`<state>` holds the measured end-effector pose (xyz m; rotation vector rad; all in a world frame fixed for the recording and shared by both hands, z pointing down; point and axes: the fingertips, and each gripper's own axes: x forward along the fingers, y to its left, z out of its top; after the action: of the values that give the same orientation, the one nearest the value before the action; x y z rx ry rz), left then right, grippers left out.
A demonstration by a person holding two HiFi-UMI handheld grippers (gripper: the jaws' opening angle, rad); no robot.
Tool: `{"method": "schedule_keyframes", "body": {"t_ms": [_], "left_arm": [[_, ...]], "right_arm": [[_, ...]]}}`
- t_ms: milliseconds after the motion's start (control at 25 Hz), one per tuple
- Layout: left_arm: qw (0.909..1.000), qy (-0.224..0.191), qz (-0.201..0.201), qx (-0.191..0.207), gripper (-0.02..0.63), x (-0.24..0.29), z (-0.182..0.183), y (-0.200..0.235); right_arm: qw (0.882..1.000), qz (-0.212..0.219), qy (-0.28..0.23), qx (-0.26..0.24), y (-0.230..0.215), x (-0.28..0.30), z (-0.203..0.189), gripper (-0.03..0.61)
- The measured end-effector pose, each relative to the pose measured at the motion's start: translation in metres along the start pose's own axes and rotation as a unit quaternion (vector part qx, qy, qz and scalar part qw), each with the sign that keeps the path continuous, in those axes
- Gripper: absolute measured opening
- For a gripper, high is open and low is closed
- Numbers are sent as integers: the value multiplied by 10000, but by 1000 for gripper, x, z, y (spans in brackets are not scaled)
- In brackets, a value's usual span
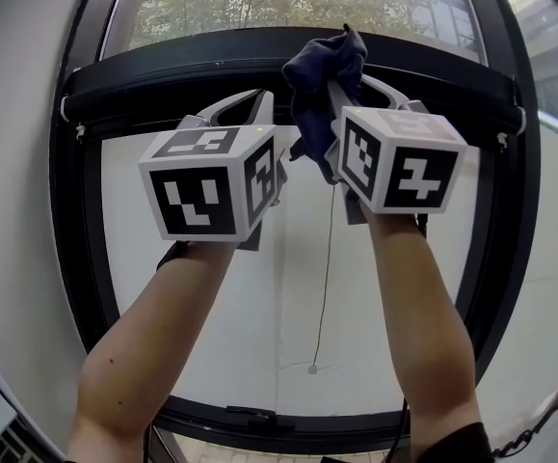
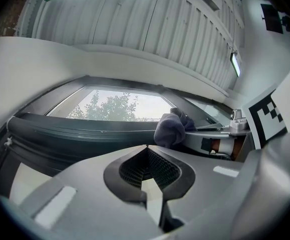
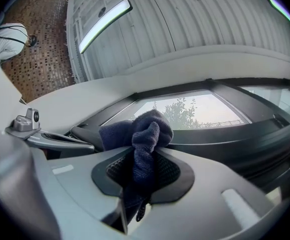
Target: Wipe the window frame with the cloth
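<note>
Cloth (image 1: 322,85): dark blue, bunched, clamped between the fingers of the right gripper (image 1: 344,90), wad spilling past the tips. Left gripper (image 2: 146,149): jaws closed together, empty. Window frame (image 1: 66,258): top bar just beyond the tips. Wiping probably barely begun; sides and bottom likely undone.

cloth (image 1: 322,77): dark blue, bunched, raised | window frame (image 1: 74,249): black
</note>
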<state>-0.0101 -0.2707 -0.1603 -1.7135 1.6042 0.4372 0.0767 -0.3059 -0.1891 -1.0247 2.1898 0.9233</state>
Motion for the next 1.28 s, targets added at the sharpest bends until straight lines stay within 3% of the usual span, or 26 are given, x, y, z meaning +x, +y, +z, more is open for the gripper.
{"method": "schedule_keyframes", "body": {"t_ms": [1280], "left_arm": [[9988,-116,-412,-222,0,55,-5,-150]], "right_arm": [[9996,-192,-17,-226,-138,-67,-3,89]]}}
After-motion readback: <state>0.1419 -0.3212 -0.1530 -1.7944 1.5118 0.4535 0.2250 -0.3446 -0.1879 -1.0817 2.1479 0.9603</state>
